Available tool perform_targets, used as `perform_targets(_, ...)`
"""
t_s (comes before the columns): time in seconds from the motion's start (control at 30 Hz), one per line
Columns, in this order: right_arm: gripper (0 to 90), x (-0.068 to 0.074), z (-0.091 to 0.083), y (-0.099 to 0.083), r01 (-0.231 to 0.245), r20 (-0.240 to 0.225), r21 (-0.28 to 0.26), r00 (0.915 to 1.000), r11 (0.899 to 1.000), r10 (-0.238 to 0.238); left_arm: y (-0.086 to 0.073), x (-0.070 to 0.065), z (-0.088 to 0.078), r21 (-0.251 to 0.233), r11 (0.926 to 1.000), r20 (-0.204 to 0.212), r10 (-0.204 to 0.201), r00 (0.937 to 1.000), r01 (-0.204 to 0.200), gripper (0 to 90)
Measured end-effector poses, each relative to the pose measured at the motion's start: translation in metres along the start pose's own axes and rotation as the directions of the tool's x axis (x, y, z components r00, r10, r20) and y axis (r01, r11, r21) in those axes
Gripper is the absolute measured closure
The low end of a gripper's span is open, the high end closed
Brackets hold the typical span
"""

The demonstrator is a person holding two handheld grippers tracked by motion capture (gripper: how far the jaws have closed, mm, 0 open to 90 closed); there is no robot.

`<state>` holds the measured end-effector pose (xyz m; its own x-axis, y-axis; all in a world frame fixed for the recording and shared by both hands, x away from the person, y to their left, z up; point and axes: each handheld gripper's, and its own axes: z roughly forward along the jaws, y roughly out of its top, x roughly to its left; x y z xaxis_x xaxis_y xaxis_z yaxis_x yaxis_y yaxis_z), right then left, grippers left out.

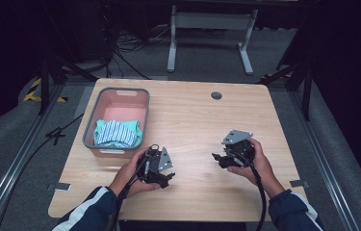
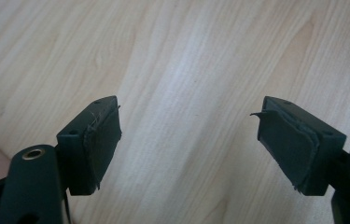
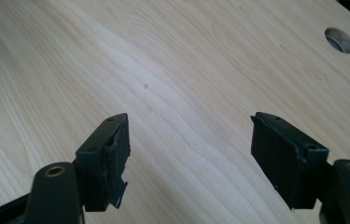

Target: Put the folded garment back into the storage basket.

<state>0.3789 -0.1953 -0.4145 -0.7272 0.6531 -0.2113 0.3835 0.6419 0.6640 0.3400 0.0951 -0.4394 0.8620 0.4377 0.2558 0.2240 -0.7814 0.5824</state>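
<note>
A grey-rimmed pink basket [image 1: 91, 126] stands at the table's left, with a folded teal-and-white striped cloth [image 1: 117, 132] lying in its near end. My left gripper [image 1: 168, 177] sits low over the wood just right of the basket's near corner, jaws open with bare table between them [image 2: 189, 140]. My right gripper [image 1: 216, 159] is held over the right half of the table, pointing left, also open with nothing between its pads [image 3: 189, 154].
The light wooden table [image 1: 192, 115] has a round cable hole [image 1: 216, 95] near its far edge, also in the right gripper view [image 3: 339, 39]. Cables trail from both grippers toward the near edge. A white frame stands on the floor behind.
</note>
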Motion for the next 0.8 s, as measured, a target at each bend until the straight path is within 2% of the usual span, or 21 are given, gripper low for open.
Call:
perform_targets(0.27, 29.1, -0.004, -0.007, -0.039, -0.048, -0.001, 0.004, 0.9989, 0.999, 0.048, -0.008, -0.009, 0.010, 0.002, 0.9998, 0.055, 0.022, 0.9982, -0.022, 20.1)
perform_targets(0.4, 28.7, -0.006, -0.010, -0.053, -0.052, -0.011, 0.000, 0.9986, 0.999, 0.052, -0.013, -0.011, 0.012, -0.006, 0.9999, 0.081, 0.014, 0.9966, -0.014, 19.7)
perform_targets(0.47, 28.7, -0.008, -0.014, -0.070, -0.085, -0.020, -0.011, 0.9962, 0.996, 0.085, -0.018, -0.012, 0.016, -0.003, 1.0000, 0.110, 0.004, 0.9939, -0.003, 19.5)
perform_targets(0.53, 28.7, -0.009, -0.015, -0.074, -0.084, -0.015, -0.010, 0.9964, 0.996, 0.084, -0.020, -0.012, 0.017, -0.002, 1.0000, 0.115, -0.001, 0.9933, 0.002, 18.9)
perform_targets(0.63, 28.5, -0.011, -0.019, -0.089, -0.109, -0.011, -0.015, 0.9941, 0.994, 0.108, -0.024, -0.010, 0.018, -0.024, 0.9988, 0.139, -0.039, 0.9895, 0.043, 18.8)
perform_targets(0.7, 28.2, -0.012, -0.022, -0.101, -0.136, -0.013, -0.024, 0.9907, 0.990, 0.135, -0.030, -0.010, 0.020, -0.050, 0.9946, 0.167, -0.081, 0.9826, 0.091, 18.8)
perform_targets(0.73, 27.7, -0.012, -0.024, -0.112, -0.164, -0.017, -0.032, 0.9864, 0.986, 0.164, -0.033, -0.009, 0.021, -0.068, 0.9904, 0.178, -0.107, 0.9783, 0.120, 18.2)
perform_targets(0.77, 27.7, -0.013, -0.024, -0.118, -0.186, -0.024, -0.034, 0.9823, 0.982, 0.186, -0.035, -0.008, 0.021, -0.070, 0.9882, 0.185, -0.121, 0.9753, 0.136, 17.7)
perform_targets(0.8, 27.6, -0.013, -0.025, -0.124, -0.206, -0.032, -0.033, 0.9782, 0.978, 0.205, -0.036, -0.008, 0.022, -0.074, 0.9837, 0.195, -0.147, 0.9696, 0.164, 17.3)
